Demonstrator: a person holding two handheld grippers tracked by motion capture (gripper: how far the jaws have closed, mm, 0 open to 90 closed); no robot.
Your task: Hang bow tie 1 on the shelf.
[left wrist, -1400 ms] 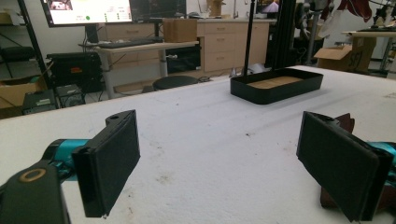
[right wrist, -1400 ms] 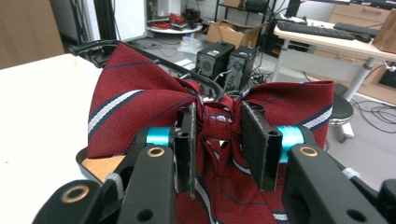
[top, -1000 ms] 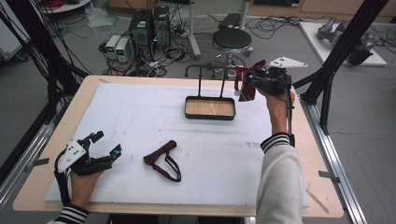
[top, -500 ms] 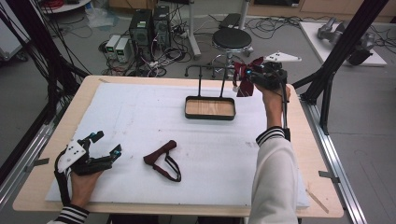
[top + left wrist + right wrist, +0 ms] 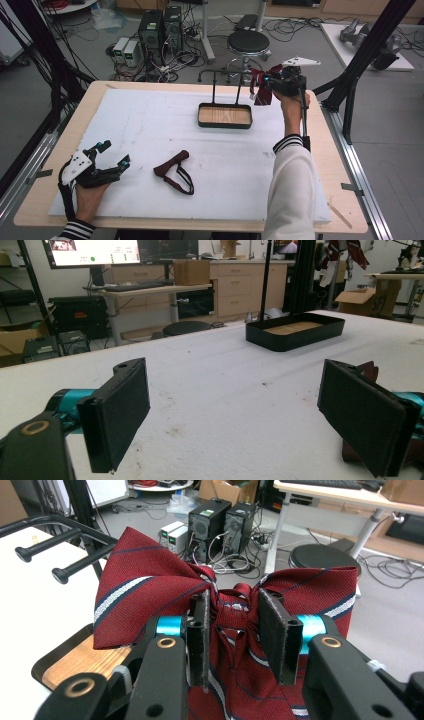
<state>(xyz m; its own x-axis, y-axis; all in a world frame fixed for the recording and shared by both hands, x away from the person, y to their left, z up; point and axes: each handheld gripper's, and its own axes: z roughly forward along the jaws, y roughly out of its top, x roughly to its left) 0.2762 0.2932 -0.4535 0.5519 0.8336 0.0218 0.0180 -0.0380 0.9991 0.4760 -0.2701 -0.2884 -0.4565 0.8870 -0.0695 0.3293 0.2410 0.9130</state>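
My right gripper [image 5: 267, 85] is raised at the table's far right and shut on the knot of a red striped bow tie [image 5: 259, 93]. Close up, the black pads pinch the centre of the bow tie [image 5: 135, 600] in my right gripper [image 5: 235, 630], and its wings spread out to both sides. The tie hangs just right of a black rack [image 5: 220, 74] that rises from a wood-bottomed tray [image 5: 225, 125]. A second dark red tie [image 5: 172, 167] lies flat on the white sheet. My left gripper [image 5: 114, 152] rests at the near left, open, with nothing between its jaws [image 5: 235, 410].
The rack's two knobbed arms [image 5: 60, 545] stick out just left of the held tie. A stool [image 5: 247, 42] and computer cases [image 5: 160, 27] stand on the floor behind the table. Black frame posts [image 5: 365, 60] rise at the right. The white sheet [image 5: 150, 120] covers most of the tabletop.
The right gripper with the bow tie has shifted only slightly beside the rack's right end. The left gripper has stayed where it was.
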